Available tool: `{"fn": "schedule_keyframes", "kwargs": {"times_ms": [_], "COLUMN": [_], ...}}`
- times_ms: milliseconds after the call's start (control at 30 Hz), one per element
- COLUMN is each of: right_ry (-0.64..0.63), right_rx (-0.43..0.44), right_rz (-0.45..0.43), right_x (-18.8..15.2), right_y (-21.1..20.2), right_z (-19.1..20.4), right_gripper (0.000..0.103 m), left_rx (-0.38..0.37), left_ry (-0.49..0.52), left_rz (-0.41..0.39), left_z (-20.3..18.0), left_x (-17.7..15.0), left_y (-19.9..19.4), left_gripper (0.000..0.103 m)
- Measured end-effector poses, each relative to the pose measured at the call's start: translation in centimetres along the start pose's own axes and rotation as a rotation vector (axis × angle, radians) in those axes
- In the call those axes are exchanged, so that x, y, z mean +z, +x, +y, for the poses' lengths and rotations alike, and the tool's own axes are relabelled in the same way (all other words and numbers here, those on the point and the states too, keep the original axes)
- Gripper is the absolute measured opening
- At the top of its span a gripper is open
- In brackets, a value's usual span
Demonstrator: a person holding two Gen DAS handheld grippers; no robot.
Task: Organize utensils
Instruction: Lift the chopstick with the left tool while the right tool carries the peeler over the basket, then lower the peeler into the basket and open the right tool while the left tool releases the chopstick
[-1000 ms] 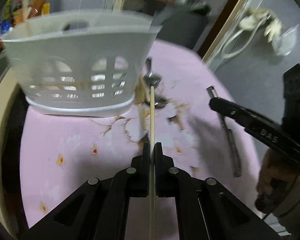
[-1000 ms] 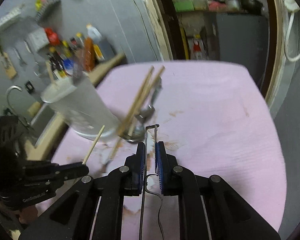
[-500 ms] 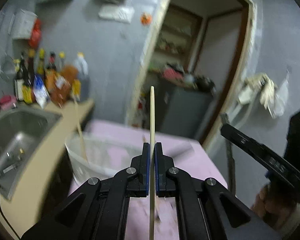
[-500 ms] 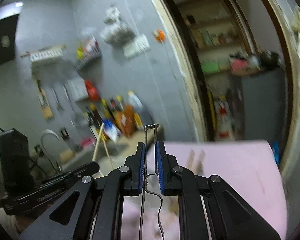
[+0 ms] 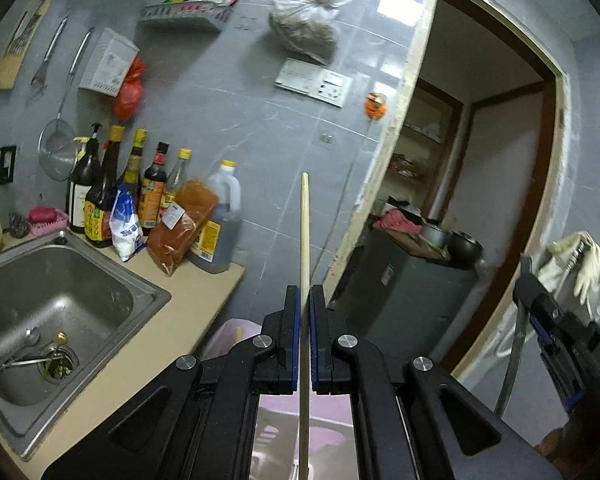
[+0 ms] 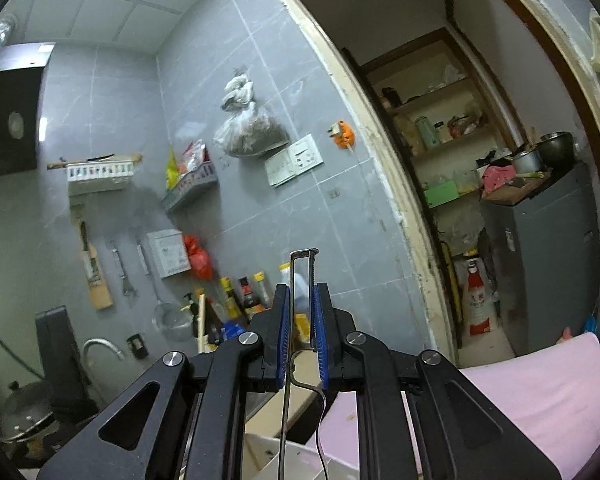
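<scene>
Chopstick: clamped between the left gripper fingers, which are pinched down on it. The shaft runs straight along the finger axis, tip sticking out well past the fingertips, tail end passing back under the gripper body. Metal peeler: held in the right gripper, fingers narrow and closed on its wire frame; its squared head pokes out just beyond the fingertips, handle trailing back below. Both grippers point at the tiled wall, above the pink-covered table. A white basket edge shows under the right gripper. The right gripper also shows at the left view's right edge.
</scene>
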State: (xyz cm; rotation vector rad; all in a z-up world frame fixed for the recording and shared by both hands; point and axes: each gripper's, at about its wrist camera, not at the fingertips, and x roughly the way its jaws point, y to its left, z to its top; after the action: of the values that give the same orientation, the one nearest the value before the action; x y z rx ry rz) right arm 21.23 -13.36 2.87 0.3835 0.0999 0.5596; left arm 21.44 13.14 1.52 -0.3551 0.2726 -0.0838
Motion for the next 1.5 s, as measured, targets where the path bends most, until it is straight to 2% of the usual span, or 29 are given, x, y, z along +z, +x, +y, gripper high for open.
{"fn": "schedule_keyframes", "kwargs": {"times_ms": [267, 567, 867, 1267, 1500], "right_ry": [-0.043, -0.104, -0.104, -0.141, -0.153], "right_rx": [-0.061, -0.072, -0.048, -0.020, -0.009], "right_rz": [0.022, 0.049, 0.073, 0.103, 0.135], "right_x": [-3.4, -5.3, -6.3, -6.7, -6.5], "right_y": [0.8, 1.5, 1.8, 1.4, 0.9], "right_z": [-0.5, -0.6, -0.6, -0.3, 0.0], "right_gripper": [0.010, 0.010, 0.010, 0.011, 0.013], "left_rx": [0.051, 0.098, 0.082, 0.084, 0.064], "left_ry": [0.008, 0.112, 0.092, 0.089, 0.095], "left_rz": [-0.020, -0.041, -0.061, -0.031, 0.045], "left_z": [0.4, -0.5, 0.2, 0.4, 0.1], "left_x": [-1.3, -3.3, -4.4, -6.2, -6.7], "left_y": [0.7, 1.7, 1.6, 0.8, 0.3], "left_gripper": [0.002, 0.002, 0.002, 0.003, 0.004]}}
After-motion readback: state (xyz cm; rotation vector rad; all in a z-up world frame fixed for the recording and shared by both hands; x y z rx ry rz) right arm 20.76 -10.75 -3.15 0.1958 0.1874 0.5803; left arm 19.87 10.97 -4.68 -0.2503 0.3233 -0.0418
